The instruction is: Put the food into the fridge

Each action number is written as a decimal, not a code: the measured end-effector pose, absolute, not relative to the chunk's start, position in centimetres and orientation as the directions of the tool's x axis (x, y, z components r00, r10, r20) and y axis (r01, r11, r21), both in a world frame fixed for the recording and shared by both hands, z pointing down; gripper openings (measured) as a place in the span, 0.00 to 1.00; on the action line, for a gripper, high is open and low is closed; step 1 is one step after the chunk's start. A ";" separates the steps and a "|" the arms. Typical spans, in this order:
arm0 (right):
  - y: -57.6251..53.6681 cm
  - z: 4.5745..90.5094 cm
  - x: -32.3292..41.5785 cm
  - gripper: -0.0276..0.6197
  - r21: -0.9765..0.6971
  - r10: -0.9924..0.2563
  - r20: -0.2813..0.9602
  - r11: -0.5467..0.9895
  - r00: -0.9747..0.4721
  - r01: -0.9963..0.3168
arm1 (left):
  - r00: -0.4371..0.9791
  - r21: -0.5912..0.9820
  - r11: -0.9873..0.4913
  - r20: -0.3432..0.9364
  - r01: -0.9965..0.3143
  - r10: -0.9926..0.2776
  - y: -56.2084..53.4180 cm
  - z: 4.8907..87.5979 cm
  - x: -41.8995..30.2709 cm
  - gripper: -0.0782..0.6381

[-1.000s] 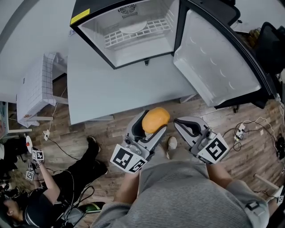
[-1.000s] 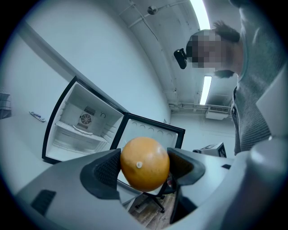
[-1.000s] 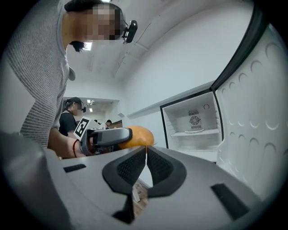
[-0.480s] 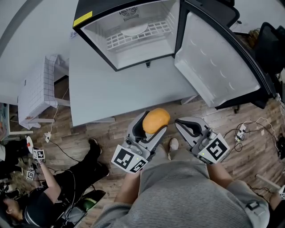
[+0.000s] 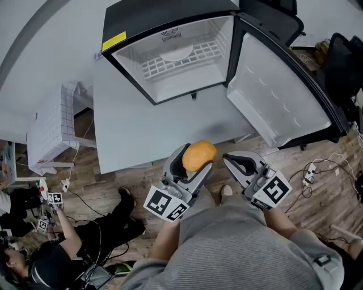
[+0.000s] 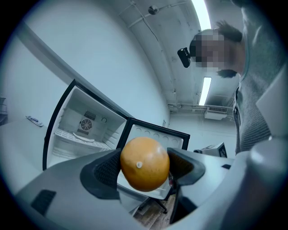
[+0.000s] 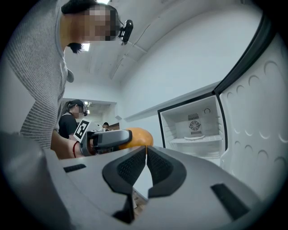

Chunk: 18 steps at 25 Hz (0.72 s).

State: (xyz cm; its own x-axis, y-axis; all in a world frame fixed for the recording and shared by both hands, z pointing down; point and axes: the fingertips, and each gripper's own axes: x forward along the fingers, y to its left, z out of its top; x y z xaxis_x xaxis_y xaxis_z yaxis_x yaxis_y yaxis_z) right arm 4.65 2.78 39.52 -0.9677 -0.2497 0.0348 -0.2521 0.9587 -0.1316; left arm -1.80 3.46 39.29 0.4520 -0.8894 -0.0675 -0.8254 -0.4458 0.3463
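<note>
Left gripper grips 1 orange, held short of the open fridge, which sits nearer than 1 second ago (approach under way). Right gripper jaws closed, empty

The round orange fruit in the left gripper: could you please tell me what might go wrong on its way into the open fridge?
1. The round orange fruit is pinched only at its sides by the left gripper; being smooth, it might slip out and roll away.
2. A white plate lies on the white wire shelf of the black fridge; the fruit could bump it there.
</note>
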 end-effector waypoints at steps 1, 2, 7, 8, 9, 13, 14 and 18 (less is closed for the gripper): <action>2.4 39.2 4.2 0.06 -0.125 -0.253 0.031 0.959 -0.967 -0.255 | 0.455 0.343 -0.450 -0.070 -0.825 -0.888 3.1 39.0 -2.2 0.55; 2.0 38.9 3.8 0.06 -0.119 -0.256 0.027 0.959 -0.966 -0.258 | 0.458 0.338 -0.454 -0.074 -0.824 -0.886 2.6 38.8 -2.6 0.55; -0.2 37.8 1.9 0.06 -0.104 -0.278 0.012 0.955 -0.961 -0.277 | 0.478 0.317 -0.479 -0.089 -0.818 -0.874 0.3 37.7 -4.5 0.55; -0.5 37.6 1.5 0.06 -0.105 -0.276 0.011 0.955 -0.961 -0.276 | 0.478 0.316 -0.481 -0.092 -0.818 -0.873 0.0 37.5 -4.9 0.55; -0.6 37.5 1.2 0.06 -0.107 -0.270 0.011 0.957 -0.963 -0.270 | 0.478 0.315 -0.482 -0.094 -0.818 -0.873 -0.4 37.4 -5.3 0.55; -1.6 36.9 0.1 0.06 -0.096 -0.270 0.009 0.958 -0.963 -0.269 | 0.479 0.305 -0.486 -0.101 -0.819 -0.872 -1.7 36.8 -6.5 0.55; -1.9 36.7 -0.1 0.06 -0.090 -0.275 0.006 0.957 -0.961 -0.275 | 0.479 0.303 -0.486 -0.101 -0.820 -0.872 -1.9 36.7 -6.7 0.55; -2.7 36.1 -0.8 0.06 -0.083 -0.275 -0.032 0.959 -0.961 -0.272 | 0.475 0.304 -0.481 -0.098 -0.822 -0.875 -2.6 36.8 -7.5 0.55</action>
